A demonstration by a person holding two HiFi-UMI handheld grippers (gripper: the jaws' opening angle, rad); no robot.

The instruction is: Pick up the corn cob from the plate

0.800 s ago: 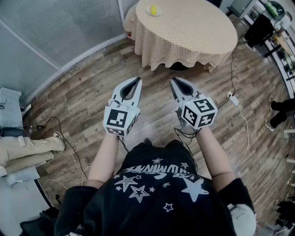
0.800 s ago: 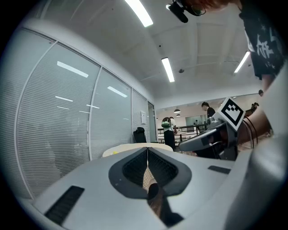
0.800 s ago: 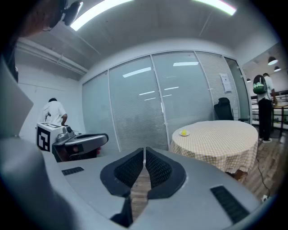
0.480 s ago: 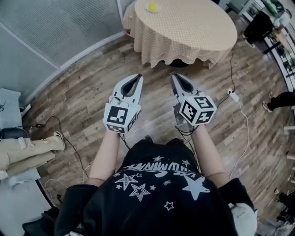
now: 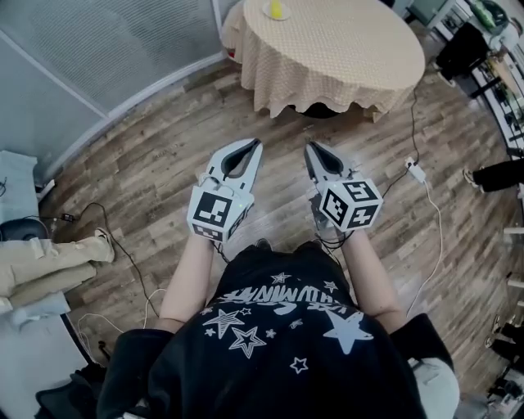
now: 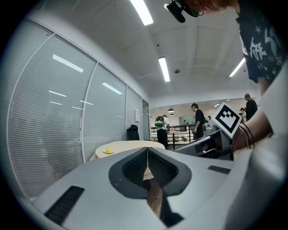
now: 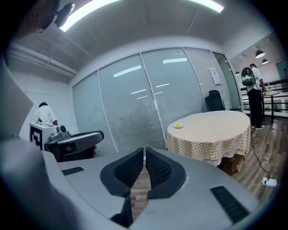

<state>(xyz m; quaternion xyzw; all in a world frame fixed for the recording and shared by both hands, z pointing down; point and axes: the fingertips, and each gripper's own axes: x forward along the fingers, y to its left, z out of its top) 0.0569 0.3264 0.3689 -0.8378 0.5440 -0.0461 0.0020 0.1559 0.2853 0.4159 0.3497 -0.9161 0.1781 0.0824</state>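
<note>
Head view gives me one round table draped in a beige checked cloth [image 5: 344, 57], and on it one small pale plate [image 5: 268, 16] carrying one yellow corn cob [image 5: 276, 8], set close to the table's left edge as I look down on it. I count two grey two-jaw claws, each with one black-and-white marker cube at its back: the left gripper [image 5: 257, 143] with its cube [image 5: 215, 210], and the right gripper [image 5: 309, 146] with its cube [image 5: 350, 203]. Both claws hang over the brown plank floor [image 5: 155, 164], well short of the table, side by side and a little apart, noses pointing toward the table's near edge. In the left gripper view the ribbed pads meet along a single seam with nothing between them, and the plate with the cob sits on the table beyond, left of that seam. The right gripper view shows the same: jaws pressed together, empty, with the table and cob off to the right of them. Neither claw touches anything. My operator's two bare forearms reach forward from a black star-printed T-shirt [image 5: 278, 344], wrists roughly parallel, elbows tucked close. One white power strip [image 5: 416, 173] lies on the floor just right of the table.
</note>
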